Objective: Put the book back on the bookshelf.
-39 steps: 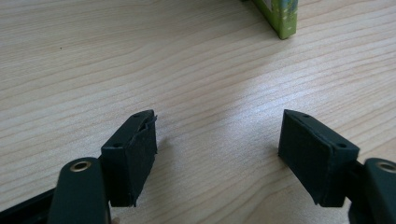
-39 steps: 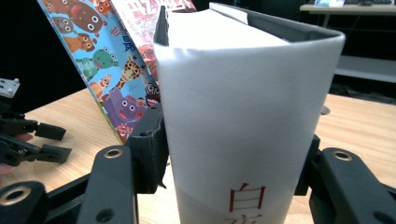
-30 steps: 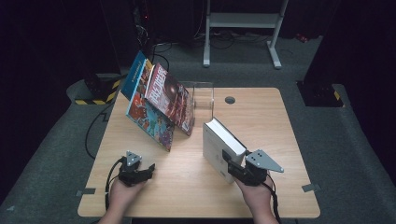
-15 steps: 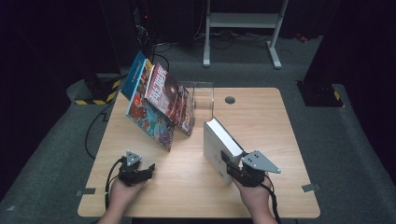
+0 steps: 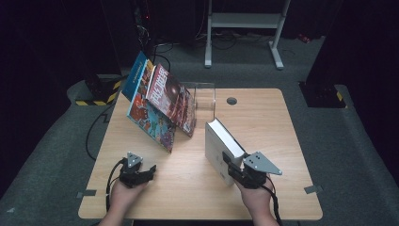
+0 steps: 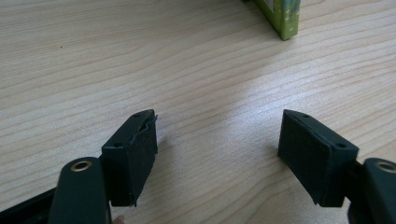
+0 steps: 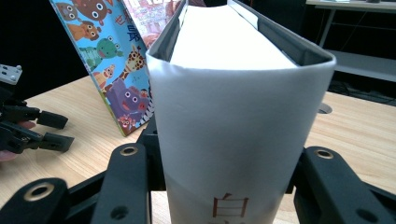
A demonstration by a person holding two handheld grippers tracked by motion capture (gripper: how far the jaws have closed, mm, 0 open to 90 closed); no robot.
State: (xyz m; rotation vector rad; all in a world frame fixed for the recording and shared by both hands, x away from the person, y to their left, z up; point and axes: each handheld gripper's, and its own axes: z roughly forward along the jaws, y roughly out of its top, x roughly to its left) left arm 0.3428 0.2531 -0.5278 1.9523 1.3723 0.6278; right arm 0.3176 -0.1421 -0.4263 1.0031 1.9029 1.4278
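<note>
A thick white book [image 5: 221, 143] stands on edge on the wooden table [image 5: 263, 127], tilted up at the near right. My right gripper [image 5: 234, 170] is shut on its spine end; the right gripper view has the white book [image 7: 233, 116] held between the two black jaws. My left gripper [image 5: 149, 170] rests on the table at the near left, open and empty. In the left gripper view its jaws stand wide apart over bare wood [image 6: 219, 154].
Several picture books [image 5: 157, 106] lean together at the table's back left, against a clear acrylic stand [image 5: 204, 96]. A cable hole [image 5: 231, 100] sits near the back edge. A green book corner [image 6: 282, 16] lies ahead of the left gripper. A white metal frame [image 5: 244, 21] stands behind the table.
The white book has tipped slightly more upright in my right gripper and moved a little left. The left gripper has stayed put.
</note>
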